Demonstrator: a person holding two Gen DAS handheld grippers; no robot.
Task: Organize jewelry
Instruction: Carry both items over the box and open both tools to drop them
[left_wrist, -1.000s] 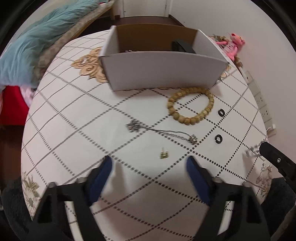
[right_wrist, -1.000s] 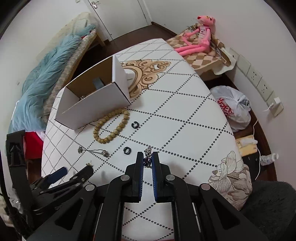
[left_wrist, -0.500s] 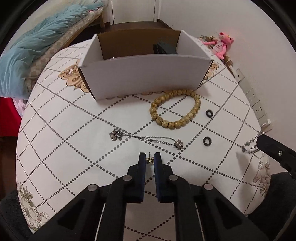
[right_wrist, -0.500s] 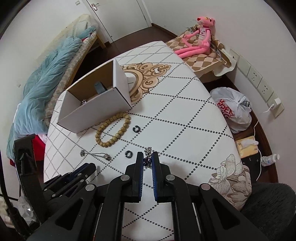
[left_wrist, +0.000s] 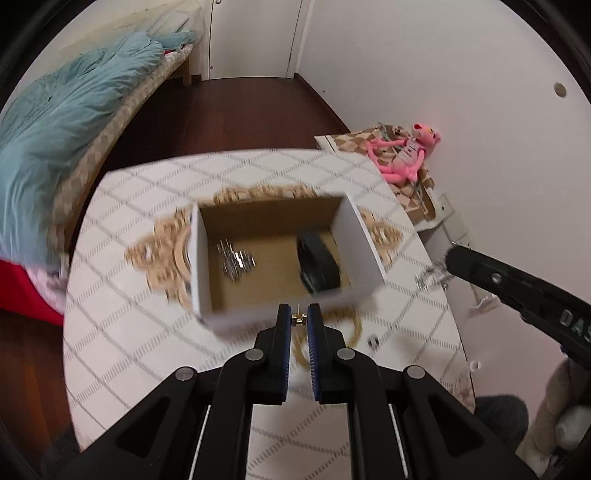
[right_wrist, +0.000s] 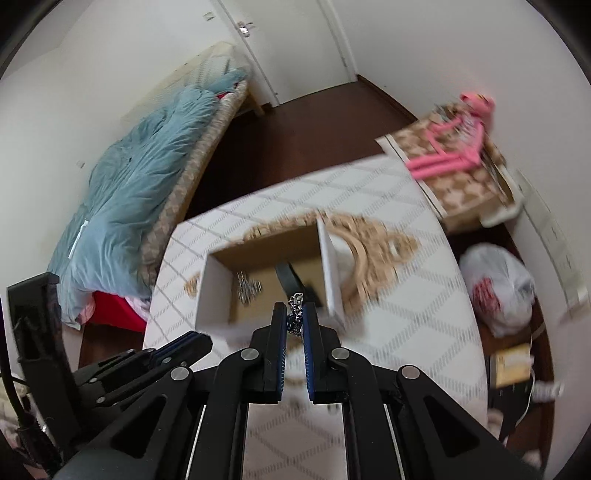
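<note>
My left gripper (left_wrist: 298, 318) is shut on a small gold earring (left_wrist: 298, 319) and holds it raised just in front of the open cardboard box (left_wrist: 207, 291). My right gripper (right_wrist: 294, 318) is shut on a silver chain piece (right_wrist: 295, 306) and is raised over the box's near wall (right_wrist: 212, 291); it also shows in the left wrist view (left_wrist: 452, 258). Inside the box lie a silver jewelry heap (left_wrist: 236, 260) and a black item (left_wrist: 317, 266). The wooden bead bracelet (left_wrist: 352, 325) lies on the table behind my left fingers, partly hidden.
A white table with a dotted diamond pattern (left_wrist: 122, 332) bears the box. A small black ring (left_wrist: 373, 342) lies to the right. A bed with a blue duvet (left_wrist: 55, 129) stands at left. A pink plush toy (left_wrist: 406, 151) and a white bag (right_wrist: 498, 288) are at right.
My left gripper shut on the gold earring and lifted it toward the box. My right gripper rose with the silver chain piece and moved toward the box. Both views are blurred from motion.
</note>
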